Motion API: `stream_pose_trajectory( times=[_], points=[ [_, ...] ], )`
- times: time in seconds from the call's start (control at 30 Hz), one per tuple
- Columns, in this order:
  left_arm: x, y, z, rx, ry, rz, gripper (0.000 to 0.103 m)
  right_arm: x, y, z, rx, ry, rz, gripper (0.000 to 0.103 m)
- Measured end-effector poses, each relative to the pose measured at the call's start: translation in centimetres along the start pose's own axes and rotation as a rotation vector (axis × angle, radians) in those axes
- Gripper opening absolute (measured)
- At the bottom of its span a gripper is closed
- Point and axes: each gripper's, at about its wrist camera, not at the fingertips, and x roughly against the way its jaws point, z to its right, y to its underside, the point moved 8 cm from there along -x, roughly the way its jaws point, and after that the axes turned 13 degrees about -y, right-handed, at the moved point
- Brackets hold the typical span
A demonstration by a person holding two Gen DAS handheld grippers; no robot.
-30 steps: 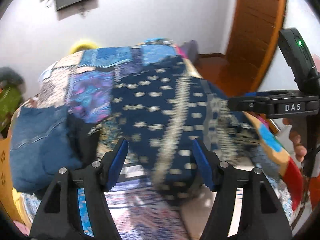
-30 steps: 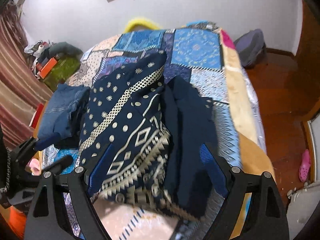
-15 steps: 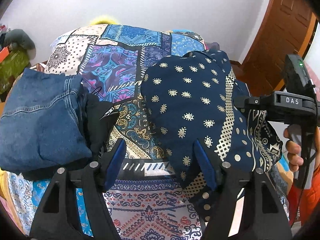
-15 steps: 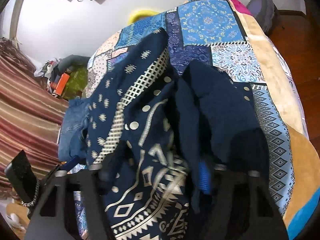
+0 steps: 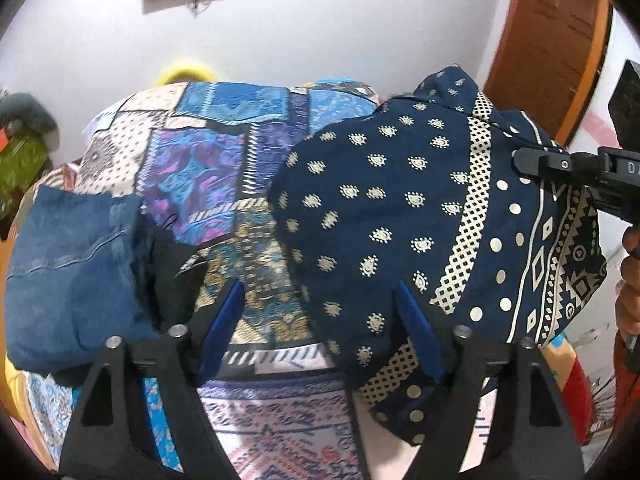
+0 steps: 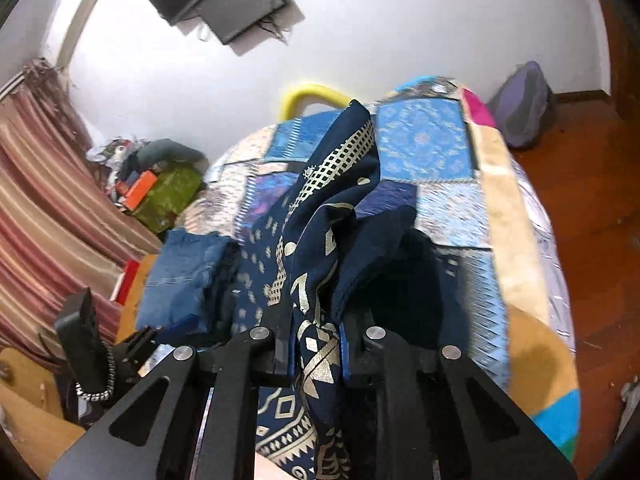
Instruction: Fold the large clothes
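Note:
A navy garment with cream dots and geometric borders [image 5: 400, 208] lies bunched on the patchwork bed cover [image 5: 200, 172]. My right gripper [image 6: 316, 344] is closing, its pads pressing a fold of this navy garment [image 6: 320, 240] and holding it raised off the bed. In the left wrist view the right gripper [image 5: 560, 164] grips the cloth's upper right edge. My left gripper [image 5: 320, 332] hovers low over the bed with its jaws opening. The garment's lower left part lies between its fingers, against the right pad [image 5: 416, 332], and is not gripped.
Folded blue jeans [image 5: 68, 272] rest on a black garment [image 5: 168, 276] at the bed's left side. A wooden door [image 5: 552, 40] stands at the right. A backpack [image 6: 524, 108] sits on the wooden floor, and a striped curtain [image 6: 40, 220] and a green box [image 6: 168, 196] are at the left.
My right gripper's jaws came together on the navy garment and lifted it, so the cloth now hangs bunched. My left gripper's jaws spread a little wider.

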Motion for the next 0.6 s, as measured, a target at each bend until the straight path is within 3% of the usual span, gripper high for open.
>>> stream_pose_trajectory(
  times=[0.1, 0.2, 0.37, 0.47, 0.6],
  points=[
    [-1.7, 0.8, 1.3, -0.018, 0.000, -0.038, 0.082, -1.5, 1.6, 3.5, -0.056, 0.057, -0.058, 0.013],
    [-2.8, 1.4, 1.5, 0.012, 0.035, -0.065, 0.092, -2.7, 3.6, 6.4, -0.101, 0.094, -0.106, 0.014],
    [-3.4, 2.0, 1.4, 0.025, 0.072, -0.091, 0.096, -2.4, 4.3, 7.2, -0.071, 0.100, -0.109, 0.018],
    [-3.4, 1.9, 1.3, 0.036, 0.087, -0.104, 0.096, -2.1, 4.0, 7.1, -0.001, 0.159, -0.121, 0.031],
    [-4.2, 1.8, 0.9, 0.094, 0.129, -0.131, 0.100, -1.9, 4.2, 7.7, 0.048, 0.238, -0.144, 0.061]
  ],
)
